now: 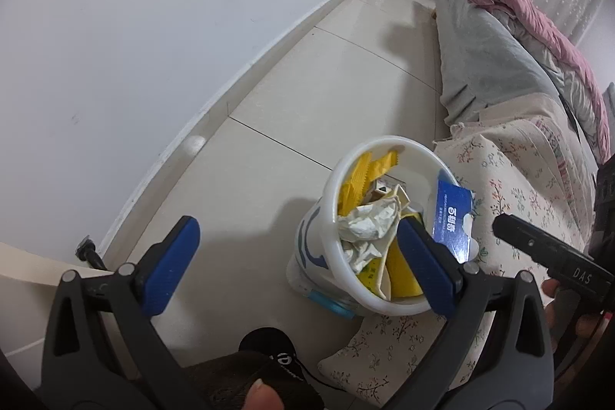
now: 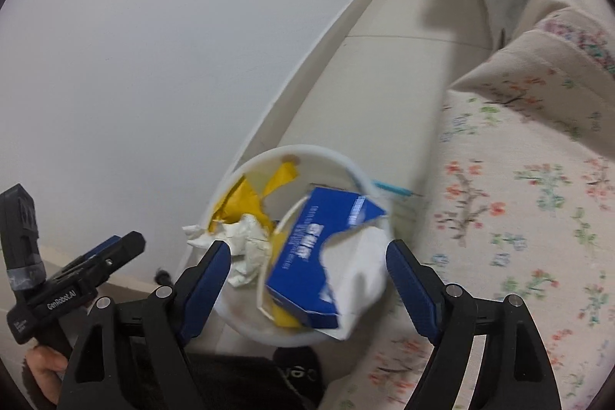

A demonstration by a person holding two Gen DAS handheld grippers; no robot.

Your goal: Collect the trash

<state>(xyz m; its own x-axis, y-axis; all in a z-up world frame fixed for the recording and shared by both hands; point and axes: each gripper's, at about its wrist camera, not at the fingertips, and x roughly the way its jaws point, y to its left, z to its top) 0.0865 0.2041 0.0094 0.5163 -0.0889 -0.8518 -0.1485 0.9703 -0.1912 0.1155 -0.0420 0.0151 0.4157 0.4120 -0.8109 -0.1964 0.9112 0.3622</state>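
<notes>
While both jaws gape empty, blue box (image 2: 307, 256) rests in bin (image 2: 246, 323) — untouched.

Occlusions, crops and blur, both wrist views.

We cannot read the print on the blue box (image 2: 307, 264), smeared in the right view. The floral sheet (image 2: 511, 202) there blurs too. In the left view, the right gripper (image 1: 553, 256) is cut at the right edge, and the bucket's (image 1: 388, 148) lower trash sits hidden under crumpled paper (image 1: 369, 221).
</notes>
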